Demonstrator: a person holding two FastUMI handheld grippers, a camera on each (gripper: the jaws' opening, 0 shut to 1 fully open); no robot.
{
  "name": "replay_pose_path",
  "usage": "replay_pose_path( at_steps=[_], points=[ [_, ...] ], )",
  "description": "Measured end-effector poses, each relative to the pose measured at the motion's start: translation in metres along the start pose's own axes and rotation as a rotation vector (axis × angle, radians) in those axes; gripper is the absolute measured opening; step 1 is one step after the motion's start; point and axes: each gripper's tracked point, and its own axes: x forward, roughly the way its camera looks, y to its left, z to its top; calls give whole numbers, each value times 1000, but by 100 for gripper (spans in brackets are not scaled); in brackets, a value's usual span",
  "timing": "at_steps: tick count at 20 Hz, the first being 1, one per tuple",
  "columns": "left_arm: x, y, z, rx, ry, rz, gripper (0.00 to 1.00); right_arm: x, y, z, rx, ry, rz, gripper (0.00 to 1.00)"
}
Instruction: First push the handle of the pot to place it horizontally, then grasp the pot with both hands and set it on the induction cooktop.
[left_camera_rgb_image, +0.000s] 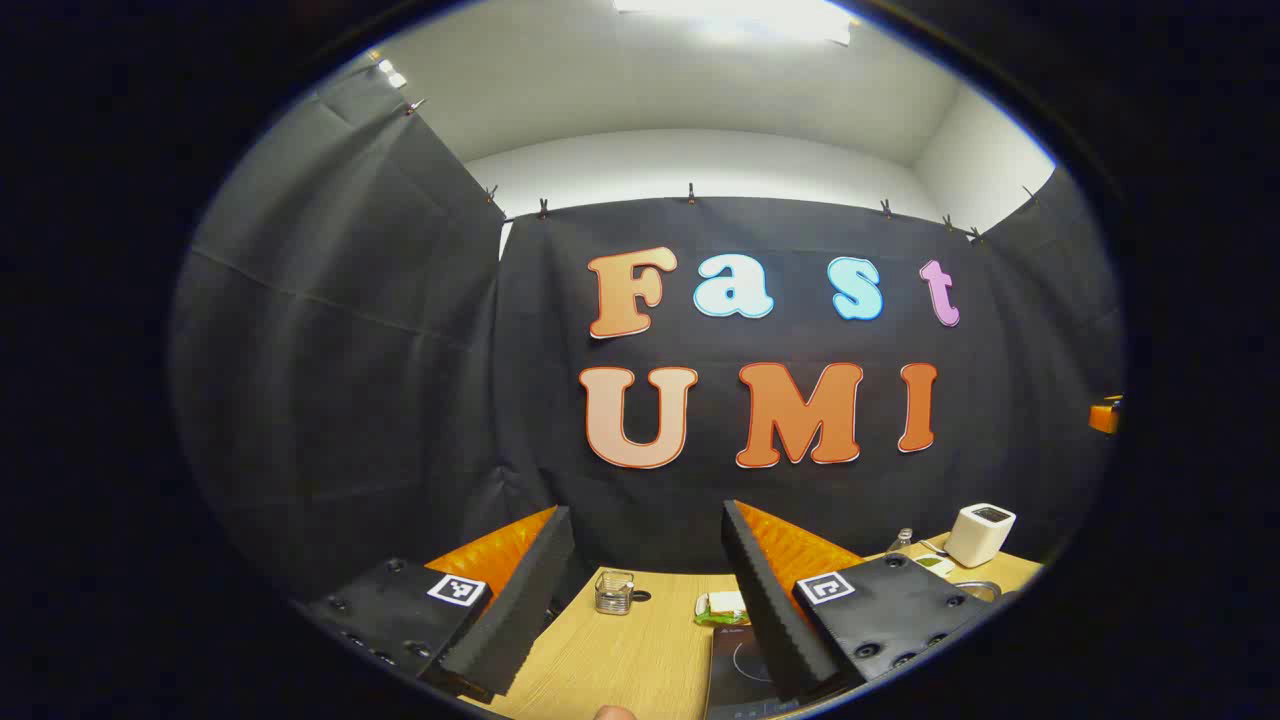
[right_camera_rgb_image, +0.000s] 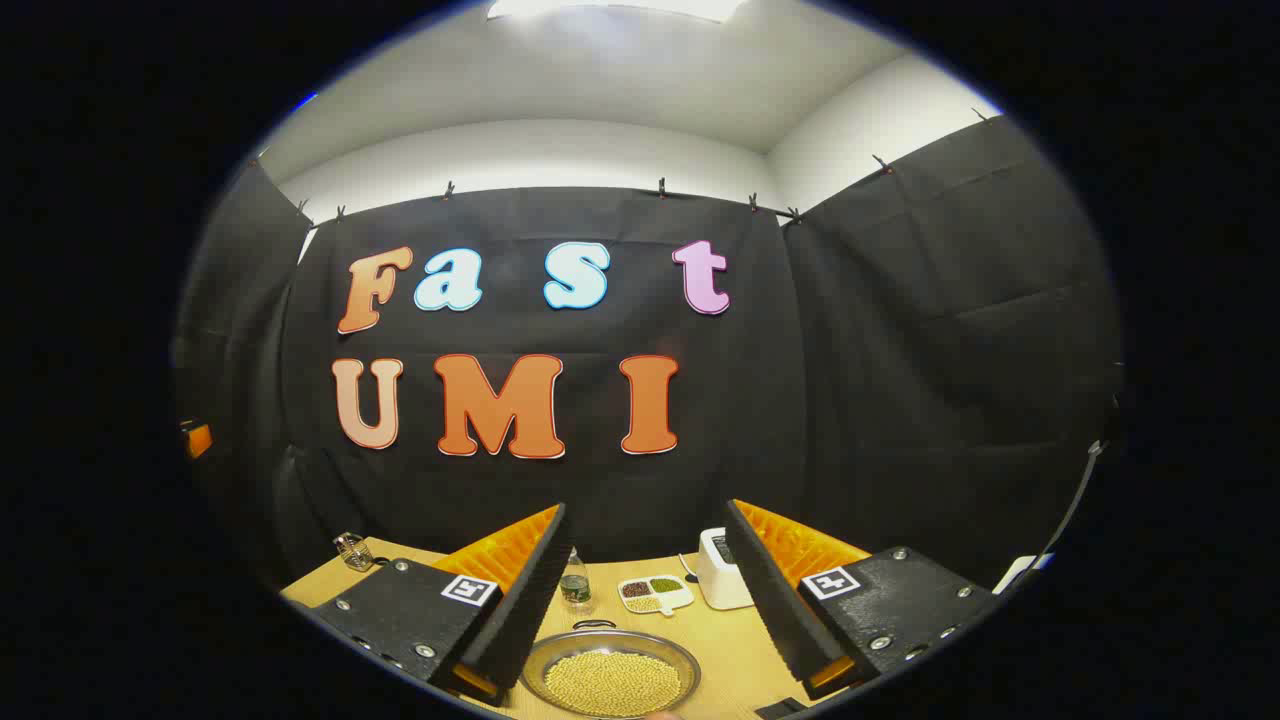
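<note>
Bright ceiling light (left_camera_rgb_image: 740, 15), sharp, edges perhaps warped.

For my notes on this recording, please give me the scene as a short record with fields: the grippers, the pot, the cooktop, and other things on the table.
left gripper: open, raised above the table, holding nothing
right gripper: open, raised above the pot, holding nothing
pot: round metal, full of yellowish grains, on the table below the right gripper
pot handle: thin loop at the far rim
cooktop: dark, flat, bare where it shows
table: light wood
other things: glass jar, white box, small bottle, divided dish of beans
</note>
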Motion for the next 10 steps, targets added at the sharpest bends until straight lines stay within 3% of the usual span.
replay_pose_path(
  at_steps=[2,3,7,8,10],
  points=[
    [-3,-1,5,4,-8,-1,98,-1,1,0,-3,2,9,95],
    [-4,-3,5,6,-11,-3,98,-1,2,0,-3,4,11,100],
    [-8,-3,9,8,-18,-10,98,1,1,-1,-19,2,7,100],
    [-8,-3,9,7,-16,-6,98,1,0,-1,-24,1,2,95],
    [-7,-3,8,5,-12,-2,98,-1,0,-2,-24,2,6,95]
  ],
)
